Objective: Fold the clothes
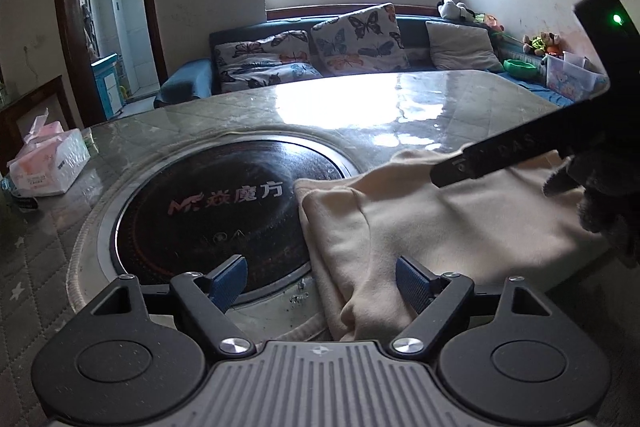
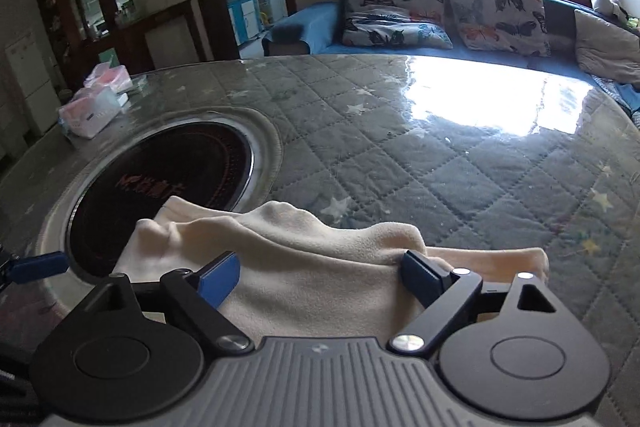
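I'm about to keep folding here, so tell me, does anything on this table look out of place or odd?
One thing: the folded cream fleece garment lies partly over the round black built-in cooktop set into the quilted grey table cover. Fabric on a burner is odd; I can't tell if it's on.

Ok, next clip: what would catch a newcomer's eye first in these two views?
Probably the cream garment lying folded on the quilted table, its edge overlapping the round black cooktop set into the tabletop. Both the left gripper and right gripper sit open just above the cloth. Behind, bright window glare on the table and butterfly cushions on the sofa stand out.
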